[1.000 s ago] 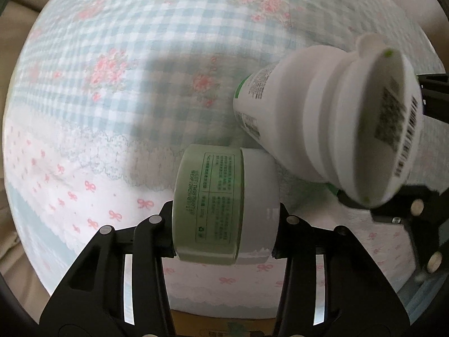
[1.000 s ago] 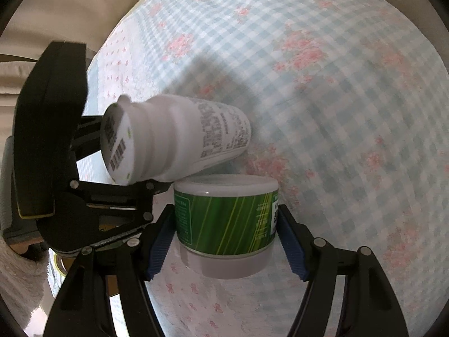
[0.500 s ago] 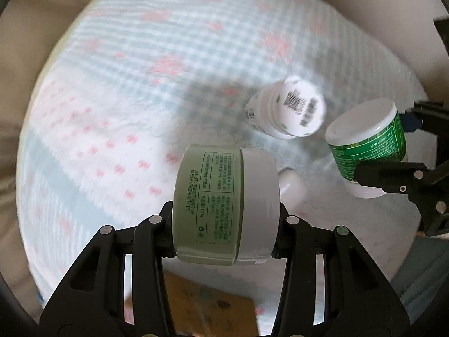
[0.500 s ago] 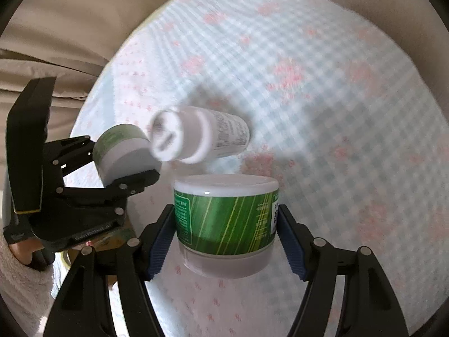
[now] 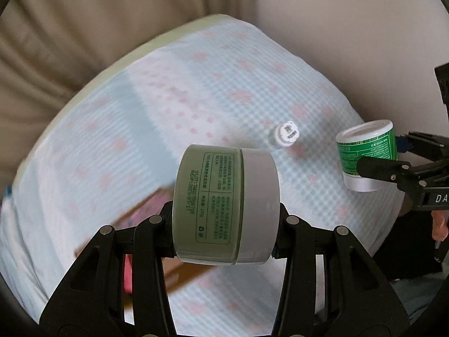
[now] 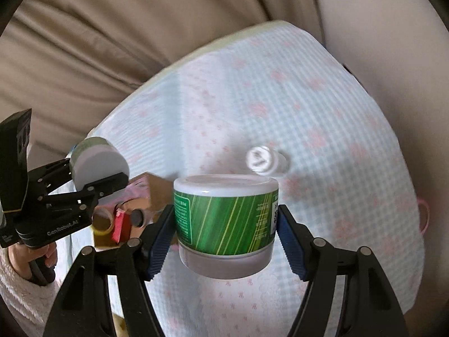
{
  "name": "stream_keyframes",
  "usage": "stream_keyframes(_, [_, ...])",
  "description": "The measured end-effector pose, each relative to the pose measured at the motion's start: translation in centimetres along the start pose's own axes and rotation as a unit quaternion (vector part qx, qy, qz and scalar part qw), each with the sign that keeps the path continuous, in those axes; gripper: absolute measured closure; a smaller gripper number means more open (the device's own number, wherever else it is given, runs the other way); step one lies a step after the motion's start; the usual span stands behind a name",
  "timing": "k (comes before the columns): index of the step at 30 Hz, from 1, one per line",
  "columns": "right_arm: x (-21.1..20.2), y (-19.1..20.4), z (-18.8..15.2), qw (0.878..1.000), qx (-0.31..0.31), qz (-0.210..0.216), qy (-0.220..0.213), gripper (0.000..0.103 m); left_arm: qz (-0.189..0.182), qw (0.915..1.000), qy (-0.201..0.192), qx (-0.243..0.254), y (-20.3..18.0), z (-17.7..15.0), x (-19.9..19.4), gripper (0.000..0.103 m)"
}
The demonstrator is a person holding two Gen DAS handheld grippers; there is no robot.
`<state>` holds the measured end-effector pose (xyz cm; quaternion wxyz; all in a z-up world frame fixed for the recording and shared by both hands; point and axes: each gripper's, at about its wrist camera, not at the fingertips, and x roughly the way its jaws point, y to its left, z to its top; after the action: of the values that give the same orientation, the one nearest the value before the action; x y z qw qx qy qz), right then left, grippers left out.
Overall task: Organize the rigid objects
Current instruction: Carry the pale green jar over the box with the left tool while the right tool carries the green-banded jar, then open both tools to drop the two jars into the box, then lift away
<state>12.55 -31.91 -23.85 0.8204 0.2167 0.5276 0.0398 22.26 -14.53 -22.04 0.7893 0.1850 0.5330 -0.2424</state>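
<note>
Two jars are held above the bed (image 5: pixel 146 118). The pale jar (image 5: pixel 224 207) is clamped on its side between the left gripper's (image 5: pixel 226 224) pads. The green jar (image 6: pixel 224 219), white lid uppermost, is pinched by the right gripper (image 6: pixel 224 236). A white bottle (image 5: pixel 285 138) lies on the checked sheet at about two o'clock from the pale jar. A cardboard box (image 6: pixel 132 219) is seen at nine o'clock of the green jar.

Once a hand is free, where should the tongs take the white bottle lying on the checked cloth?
Across its round body, coming down from above. The white bottle lies on its side on the checked cloth, one end toward the cameras, so the tongs would probably best straddle the sides. Both are full now.
</note>
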Motion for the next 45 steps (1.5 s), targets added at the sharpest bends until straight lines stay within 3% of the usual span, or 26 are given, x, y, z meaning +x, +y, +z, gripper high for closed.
stream_keyframes(5, [-1.7, 4.3, 0.2, 0.999, -0.042, 0.019, 0.006, 0.037, 0.027, 0.9965, -0.013, -0.077, 4.2, -4.6, -4.5, 0.062])
stream_keyframes(13, [-0.6, 12.6, -0.9, 0.994, -0.102, 0.04, 0.015, 0.037, 0.046, 0.9864, -0.008, -0.158, 11.6, -12.6, -7.1, 0.062])
stream_keyframes(22, [5.1, 20.8, -3.7, 0.994, -0.105, 0.026, 0.035, 0.037, 0.036, 0.9896, 0.016, -0.138, 18.8, -18.3, -4.1, 0.062])
stream_keyframes(33, [14.7, 25.9, -7.1, 0.993, -0.086, -0.021, 0.083, 0.037, -0.025, 0.991, 0.069, -0.112, 23.6, -19.9, 5.5, 0.062])
stream_keyframes(40, [21.2, 26.8, -8.4, 0.978, -0.156, -0.073, 0.113, 0.037, -0.041, 0.9898, 0.099, -0.094, 24.2, -18.2, 11.1, 0.062])
stream_keyframes(45, [24.1, 26.0, -8.6, 0.974, -0.165, -0.087, 0.131, 0.037, -0.056, 0.9877, 0.115, -0.09, 24.6, -16.8, 13.2, 0.062])
